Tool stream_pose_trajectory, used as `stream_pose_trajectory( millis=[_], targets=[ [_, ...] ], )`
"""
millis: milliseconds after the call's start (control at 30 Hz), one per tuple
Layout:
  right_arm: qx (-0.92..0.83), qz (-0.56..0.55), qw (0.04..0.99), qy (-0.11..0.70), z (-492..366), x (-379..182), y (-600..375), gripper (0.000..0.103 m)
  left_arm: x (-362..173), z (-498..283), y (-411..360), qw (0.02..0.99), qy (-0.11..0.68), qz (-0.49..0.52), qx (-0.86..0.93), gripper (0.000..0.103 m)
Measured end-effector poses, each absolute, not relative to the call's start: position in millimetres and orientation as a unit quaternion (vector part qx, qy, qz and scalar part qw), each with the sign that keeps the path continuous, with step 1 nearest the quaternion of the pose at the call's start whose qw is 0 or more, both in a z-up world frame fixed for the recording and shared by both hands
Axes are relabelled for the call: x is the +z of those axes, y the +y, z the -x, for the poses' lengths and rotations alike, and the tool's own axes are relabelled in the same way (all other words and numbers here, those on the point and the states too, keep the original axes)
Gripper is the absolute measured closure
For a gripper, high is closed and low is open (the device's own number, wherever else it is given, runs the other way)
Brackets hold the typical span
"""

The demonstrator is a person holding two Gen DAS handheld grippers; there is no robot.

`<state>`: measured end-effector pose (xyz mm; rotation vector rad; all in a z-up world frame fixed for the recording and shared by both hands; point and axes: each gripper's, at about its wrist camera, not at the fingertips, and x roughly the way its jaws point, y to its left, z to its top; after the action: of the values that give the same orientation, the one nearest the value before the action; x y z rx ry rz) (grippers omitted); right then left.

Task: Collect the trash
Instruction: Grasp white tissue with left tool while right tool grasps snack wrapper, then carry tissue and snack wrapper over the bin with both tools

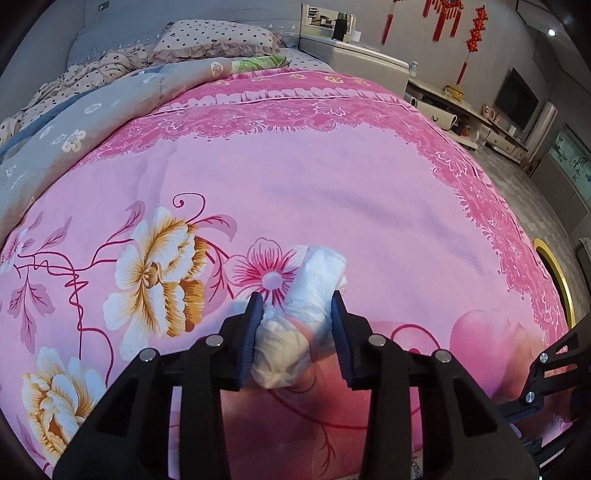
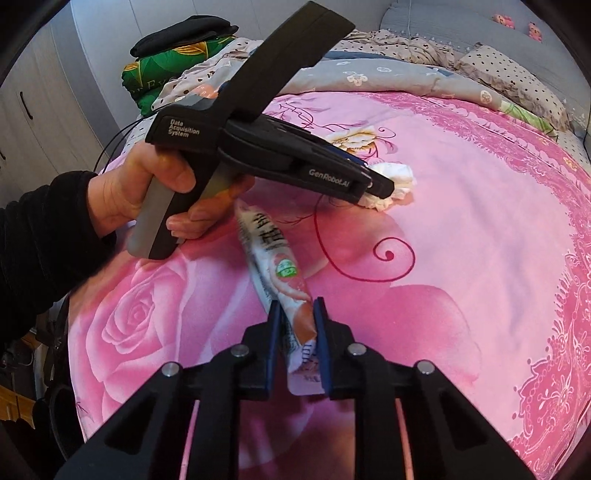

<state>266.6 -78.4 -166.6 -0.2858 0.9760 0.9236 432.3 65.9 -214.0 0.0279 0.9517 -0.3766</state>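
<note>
Your left tongs [image 1: 297,314] are clamped on a crumpled white tissue wad [image 1: 314,291] lying on the pink flowered bedspread [image 1: 332,184]; both blue pads press its sides, and the wad pokes out past the tips toward 12 o'clock. From the right wrist view, the same tissue [image 2: 395,184] shows at the tip of the left tongs [image 2: 380,186], at about 1 o'clock from the snack wrapper.

Your right tongs [image 2: 297,321] grip a long white-and-pink snack wrapper [image 2: 273,254] w/ a green sticker. The pads pinch its near end; the rest runs off toward 11 o'clock, lying on the bedspread [image 2: 461,240] and ending just under your left hand [image 2: 155,192], which wraps the grey handle of the left tool.

Bg, left wrist view: a polka-dot pillow [image 1: 214,38] at 11 o'clock by the headboard, a grey quilt [image 1: 74,122] bunched at 10 o'clock, red hanging ornaments [image 1: 443,18] on the wall at 1 o'clock, a TV [image 1: 517,99] at 2 o'clock. Right wrist view: a green folded blanket [image 2: 166,74] at 11 o'clock w/ a black cloth [image 2: 184,33] on top.
</note>
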Motion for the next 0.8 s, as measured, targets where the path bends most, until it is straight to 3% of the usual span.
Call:
stream_pose_trajectory(
  millis=[400,800],
  targets=[
    [0.393,0.136,0.781,0.466,-239.1,-142.8,-126.6,0.088,-171.5,-408.1,48.0,0.885,0.429,-0.009,-0.183,0.070],
    [0.323,0.100,0.812,0.476,-196.0,-115.0,-200.5,0.088,-88.4,-309.5,4.6,0.917,0.357,0.008,-0.176,0.070]
  ],
)
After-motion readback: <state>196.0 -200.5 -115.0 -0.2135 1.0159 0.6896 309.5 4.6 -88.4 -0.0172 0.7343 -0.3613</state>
